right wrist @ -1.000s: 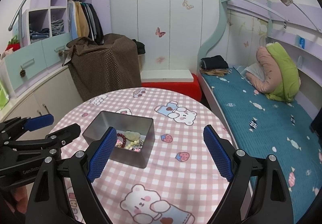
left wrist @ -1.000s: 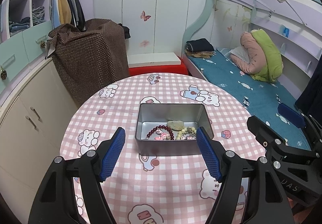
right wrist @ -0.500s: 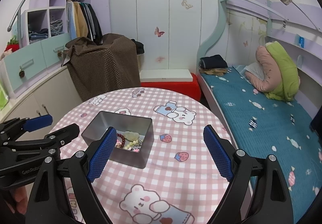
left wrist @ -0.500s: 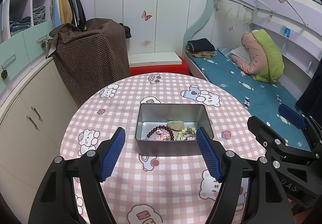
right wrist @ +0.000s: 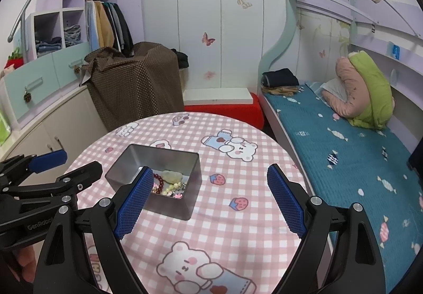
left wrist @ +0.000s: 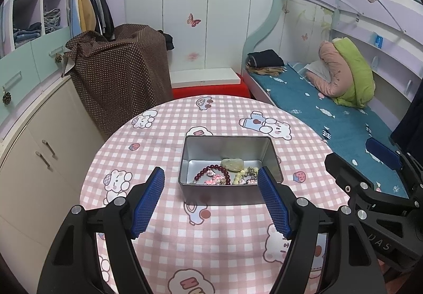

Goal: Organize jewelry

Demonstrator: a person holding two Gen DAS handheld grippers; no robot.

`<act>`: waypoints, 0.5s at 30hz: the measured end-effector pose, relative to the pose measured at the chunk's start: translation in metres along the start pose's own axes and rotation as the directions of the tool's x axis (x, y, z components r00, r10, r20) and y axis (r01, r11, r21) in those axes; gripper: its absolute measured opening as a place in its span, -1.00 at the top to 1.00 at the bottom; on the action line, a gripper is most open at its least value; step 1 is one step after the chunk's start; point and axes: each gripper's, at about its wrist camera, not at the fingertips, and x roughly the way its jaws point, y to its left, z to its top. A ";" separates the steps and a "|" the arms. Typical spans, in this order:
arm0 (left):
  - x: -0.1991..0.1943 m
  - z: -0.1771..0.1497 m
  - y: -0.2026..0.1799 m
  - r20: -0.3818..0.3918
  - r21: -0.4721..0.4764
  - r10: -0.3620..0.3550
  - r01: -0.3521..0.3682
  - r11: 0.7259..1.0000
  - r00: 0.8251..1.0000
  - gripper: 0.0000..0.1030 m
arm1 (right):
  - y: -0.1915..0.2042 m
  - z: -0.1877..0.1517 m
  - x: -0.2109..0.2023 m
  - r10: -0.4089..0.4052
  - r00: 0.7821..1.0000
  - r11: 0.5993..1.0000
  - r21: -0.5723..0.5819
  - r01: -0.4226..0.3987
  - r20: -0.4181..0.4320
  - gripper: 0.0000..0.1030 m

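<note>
An open silver tin [left wrist: 227, 143] sits mid-table, also in the right wrist view [right wrist: 132, 161]. Inside lie a dark red bead bracelet [left wrist: 205, 171], a pale green stone pendant [left wrist: 232, 164], a pale bead bracelet [left wrist: 244, 175] and small pink charms [left wrist: 215, 179]; the jewelry shows in the right wrist view [right wrist: 169, 183] too. My left gripper [left wrist: 211, 198] is open and empty, just short of the tin's near wall. My right gripper [right wrist: 208, 198] is open and empty, to the right of the tin. Each gripper shows at the other view's edge.
The round table carries a pink checked cloth [left wrist: 164, 151] with bear prints. A brown dotted cover [left wrist: 121, 74] drapes furniture behind it. Cabinets [left wrist: 34, 140] stand left, a bed with a blue sheet [left wrist: 330, 119] right, and a red box [left wrist: 211, 89] behind.
Both views have drifted very slightly; the tin and jewelry have not moved. Both grippers stay open.
</note>
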 end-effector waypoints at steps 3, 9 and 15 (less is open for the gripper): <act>0.001 0.000 0.001 -0.003 0.000 -0.004 0.004 1.000 1.000 -0.37 | 0.001 0.000 0.000 0.001 1.000 1.000 0.001 -0.001 -0.001 -0.65; 0.001 0.000 0.001 -0.003 0.000 -0.003 0.003 1.000 1.000 -0.37 | 0.001 0.000 0.000 0.001 1.000 1.000 0.001 -0.001 -0.001 -0.65; 0.001 0.000 0.001 -0.004 0.000 -0.006 0.006 1.000 1.000 -0.37 | 0.001 0.001 0.000 0.000 1.000 1.000 0.002 0.000 -0.001 -0.65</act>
